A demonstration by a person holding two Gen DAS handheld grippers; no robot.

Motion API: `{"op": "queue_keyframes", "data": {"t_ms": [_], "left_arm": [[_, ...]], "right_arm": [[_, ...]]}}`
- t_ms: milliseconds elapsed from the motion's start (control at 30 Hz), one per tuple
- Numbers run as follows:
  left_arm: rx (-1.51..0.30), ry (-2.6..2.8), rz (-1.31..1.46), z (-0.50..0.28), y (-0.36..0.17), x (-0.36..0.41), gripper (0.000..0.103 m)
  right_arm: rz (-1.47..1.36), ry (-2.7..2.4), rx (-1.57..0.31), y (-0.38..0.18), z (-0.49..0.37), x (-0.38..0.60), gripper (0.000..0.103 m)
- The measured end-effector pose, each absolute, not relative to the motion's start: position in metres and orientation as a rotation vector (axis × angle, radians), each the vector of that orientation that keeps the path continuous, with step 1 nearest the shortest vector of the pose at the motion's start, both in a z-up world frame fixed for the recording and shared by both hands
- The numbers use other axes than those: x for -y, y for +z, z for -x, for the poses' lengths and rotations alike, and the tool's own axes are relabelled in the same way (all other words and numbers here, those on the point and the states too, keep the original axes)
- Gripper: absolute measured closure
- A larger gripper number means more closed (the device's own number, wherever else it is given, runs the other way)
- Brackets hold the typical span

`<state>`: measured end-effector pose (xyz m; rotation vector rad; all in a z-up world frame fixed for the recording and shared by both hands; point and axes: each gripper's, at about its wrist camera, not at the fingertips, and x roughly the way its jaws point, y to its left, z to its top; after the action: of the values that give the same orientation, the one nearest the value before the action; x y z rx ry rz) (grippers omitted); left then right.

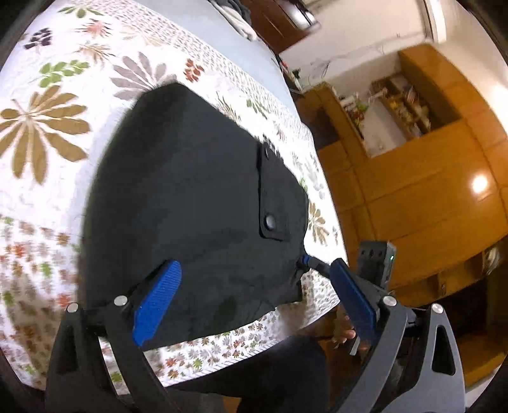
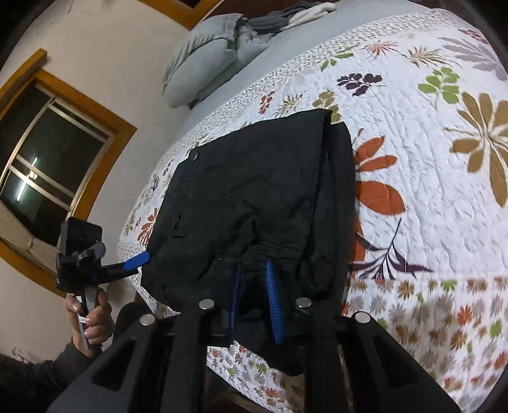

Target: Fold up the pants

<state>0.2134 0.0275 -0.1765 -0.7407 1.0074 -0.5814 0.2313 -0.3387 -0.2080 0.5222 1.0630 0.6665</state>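
Note:
Black pants [image 1: 190,197] lie folded on a floral quilt [image 1: 47,133] near the bed's front edge, a buttoned pocket flap [image 1: 270,219] facing up. My left gripper [image 1: 254,263] hovers over them, open, its blue fingers [image 1: 158,295] spread wide and pinching nothing. In the left wrist view the right gripper [image 1: 304,261] bites the pants' edge at the right. In the right wrist view my right gripper [image 2: 253,270] is shut on the gathered waistband of the pants [image 2: 254,197]. The left gripper [image 2: 136,265] sits beside the pants' left edge, held by a hand [image 2: 92,314].
A grey pillow [image 2: 203,63] and a heap of clothes [image 2: 285,16] lie at the far end of the bed. A window [image 2: 47,159] is on the wall to the left. Wooden cabinets [image 1: 412,190] stand beyond the bed's right side. The quilt [image 2: 428,159] stretches away to the right.

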Motion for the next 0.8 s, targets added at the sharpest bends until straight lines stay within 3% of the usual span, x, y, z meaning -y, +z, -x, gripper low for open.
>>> {"op": "queue_keyframes", "data": {"t_ms": [33,100,133,167,233,300,467,800], "left_arm": [[-0.999,-0.574,0.739,-0.21,-0.173,-0.035,0.008],[-0.987,-0.552,0.72,-0.211,-0.164,-0.057,0.008],[-0.982,-0.544,0.715,-0.211,-0.161,-0.067,0.008],[-0.979,-0.537,0.714,-0.213,-0.158,-0.077,0.008],[-0.98,-0.542,0.729,-0.22,-0.153,-0.099,0.007],[-0.995,-0.57,0.757,-0.229,-0.156,-0.111,0.006],[-1.083,-0.654,0.84,-0.266,-0.187,-0.128,0.004],[-1.269,-0.787,0.752,-0.316,-0.246,-0.089,0.004]], "right_arm": [[-0.549,0.68,-1.062,-0.202,-0.231,0.34,0.074],[-0.588,0.694,-1.04,-0.19,-0.228,0.344,0.04],[-0.602,0.689,-1.024,-0.181,-0.226,0.348,0.031],[-0.614,0.691,-1.018,-0.177,-0.224,0.352,0.024],[-0.666,0.702,-1.019,-0.173,-0.223,0.363,0.023],[-0.709,0.694,-1.051,-0.176,-0.227,0.373,0.008],[-0.83,0.6,-1.252,-0.21,-0.24,0.394,0.003],[-0.885,0.624,-1.287,-0.244,-0.266,0.409,0.003]]}}
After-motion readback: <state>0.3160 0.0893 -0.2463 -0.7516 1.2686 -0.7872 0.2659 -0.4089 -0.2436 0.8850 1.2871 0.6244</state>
